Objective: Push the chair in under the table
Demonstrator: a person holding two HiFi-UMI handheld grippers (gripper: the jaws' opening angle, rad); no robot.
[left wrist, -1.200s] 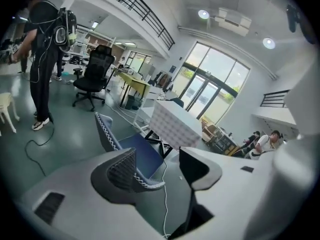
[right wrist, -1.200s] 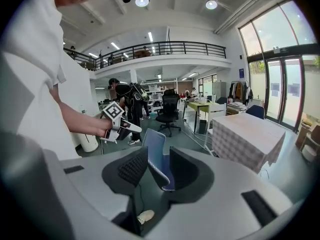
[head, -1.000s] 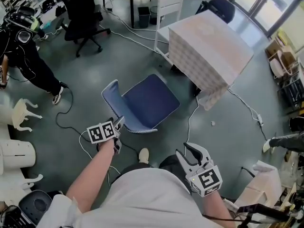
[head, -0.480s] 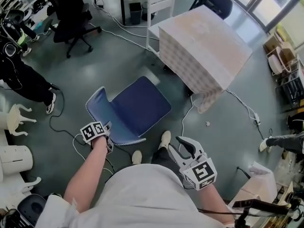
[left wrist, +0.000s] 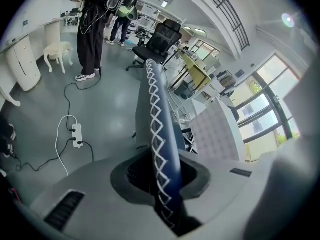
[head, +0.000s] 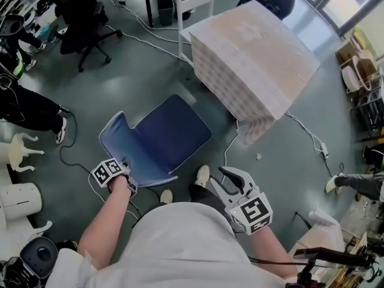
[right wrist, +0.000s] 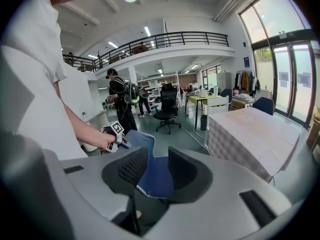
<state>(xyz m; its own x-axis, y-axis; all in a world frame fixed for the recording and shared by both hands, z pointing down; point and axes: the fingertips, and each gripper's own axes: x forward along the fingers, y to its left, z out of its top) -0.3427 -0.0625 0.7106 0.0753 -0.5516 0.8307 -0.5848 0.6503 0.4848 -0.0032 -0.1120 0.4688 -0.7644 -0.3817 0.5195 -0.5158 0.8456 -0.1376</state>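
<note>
Grip on the backrest edge (left wrist: 156, 114) gives steering: the left claw (head: 126, 177), jaws just closing, pinches the blue padded chair (head: 162, 138), mid-frame, not yet under the pale cloth-draped counter (head: 258, 47) at upper right. The right claw (head: 227, 182) hangs wide, empty.

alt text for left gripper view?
The left gripper has just been closing its jaws and clamps the blue chair by its stitched back edge. Behind: grey floor, a power strip, a standing person, a black office chair, and the cloth-covered table at right.

Navy chair (head: 165, 134) with white zigzag edge stitching, pale beige checked table (head: 258, 47), grey-green floor (head: 150, 65)
</note>
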